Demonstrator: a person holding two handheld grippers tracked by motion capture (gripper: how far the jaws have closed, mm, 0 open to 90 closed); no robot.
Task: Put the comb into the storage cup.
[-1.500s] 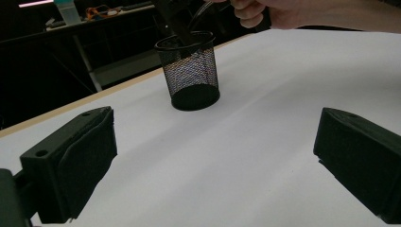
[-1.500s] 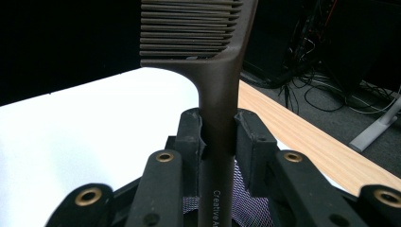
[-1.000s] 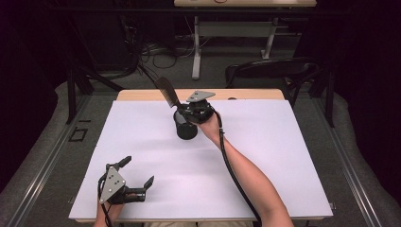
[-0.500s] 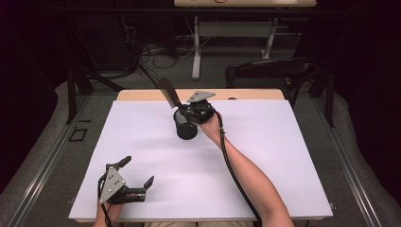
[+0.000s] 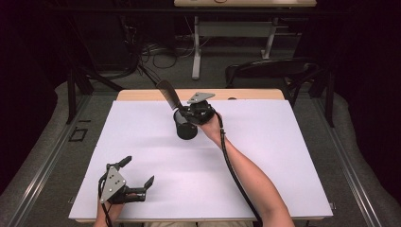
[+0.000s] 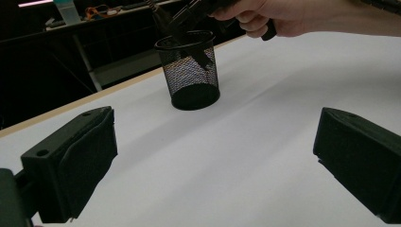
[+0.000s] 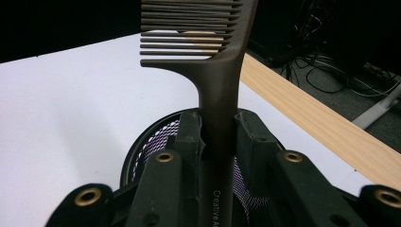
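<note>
A black wire-mesh cup (image 5: pixel 186 128) (image 6: pixel 190 75) stands upright near the far middle of the white table top. My right gripper (image 5: pixel 182 112) (image 7: pixel 218 135) hangs just above its mouth, shut on the handle of a dark comb (image 5: pixel 169 96) (image 7: pixel 218 80). The comb's toothed end sticks up and away from the cup (image 7: pixel 151 151), its handle end over the opening. Near the front left edge my left gripper (image 5: pixel 139 172) lies low over the table, open with nothing between its jaws; it looks across the table toward the cup.
The white sheet (image 5: pixel 265 156) covers a wooden table whose bare far edge (image 5: pixel 246 94) shows behind the cup. A black chair (image 5: pixel 269 71) and table legs with cables stand on the floor beyond. The person's right forearm (image 5: pixel 246 179) crosses the middle of the sheet.
</note>
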